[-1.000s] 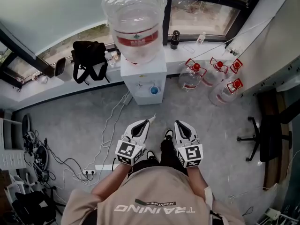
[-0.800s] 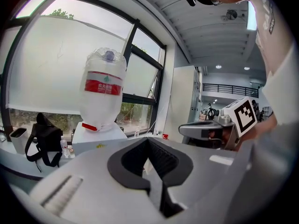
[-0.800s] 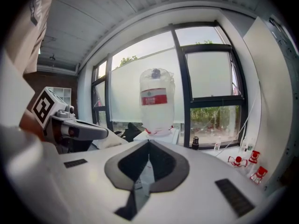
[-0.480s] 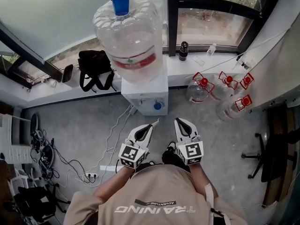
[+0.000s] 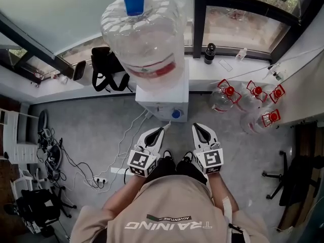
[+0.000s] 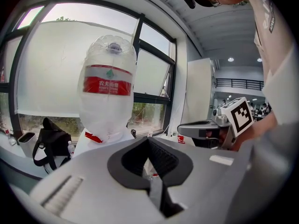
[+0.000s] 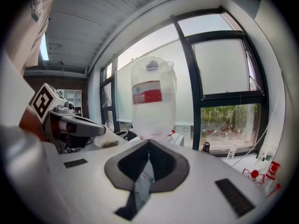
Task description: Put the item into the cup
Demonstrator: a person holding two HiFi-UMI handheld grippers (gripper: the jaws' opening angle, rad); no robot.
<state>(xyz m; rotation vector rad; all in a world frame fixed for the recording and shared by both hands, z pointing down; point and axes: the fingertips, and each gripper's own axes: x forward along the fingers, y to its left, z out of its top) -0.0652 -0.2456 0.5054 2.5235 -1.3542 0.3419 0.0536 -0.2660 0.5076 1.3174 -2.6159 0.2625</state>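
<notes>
stepping nearer had brought the water dispenser (image 5: 164, 103) closer. left gripper (image 5: 161, 131) stayed clenched on what seemed a thin white item (image 5: 167, 125); right gripper (image 5: 198, 127) clenched, empty. blue cup (image 5: 133, 0) sat atop the water bottle (image 5: 147, 39), nothing placed yet.

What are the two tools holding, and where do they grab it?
The left tool pinches a thin white item by one end. The right tool is shut on nothing.
</notes>
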